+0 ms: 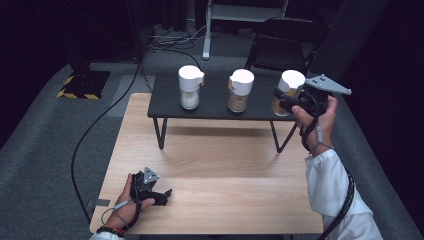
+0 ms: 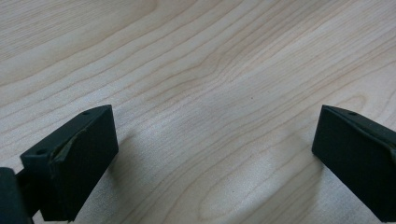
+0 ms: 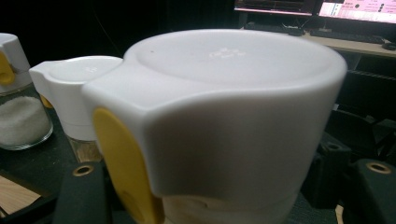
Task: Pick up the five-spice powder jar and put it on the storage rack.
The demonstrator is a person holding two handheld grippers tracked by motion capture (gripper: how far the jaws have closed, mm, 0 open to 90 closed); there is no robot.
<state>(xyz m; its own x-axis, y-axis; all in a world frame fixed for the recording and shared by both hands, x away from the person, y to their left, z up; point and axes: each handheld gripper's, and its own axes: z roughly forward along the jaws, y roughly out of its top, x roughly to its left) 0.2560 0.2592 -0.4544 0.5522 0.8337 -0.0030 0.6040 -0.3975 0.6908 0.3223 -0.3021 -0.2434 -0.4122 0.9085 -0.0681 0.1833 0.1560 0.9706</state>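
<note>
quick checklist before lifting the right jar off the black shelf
1. Right gripper shut on the right jar: ok, fingers sit on both sides below its white lid.
2. Jar upright: ok.
3. Lid fully seated: cannot tell.
4. Space to the middle jar: ok, the two stand apart on the black shelf.
5. Left gripper out of the way: ok, open and low over the wooden table.
6. Yellow tab closed: cannot tell.
</note>
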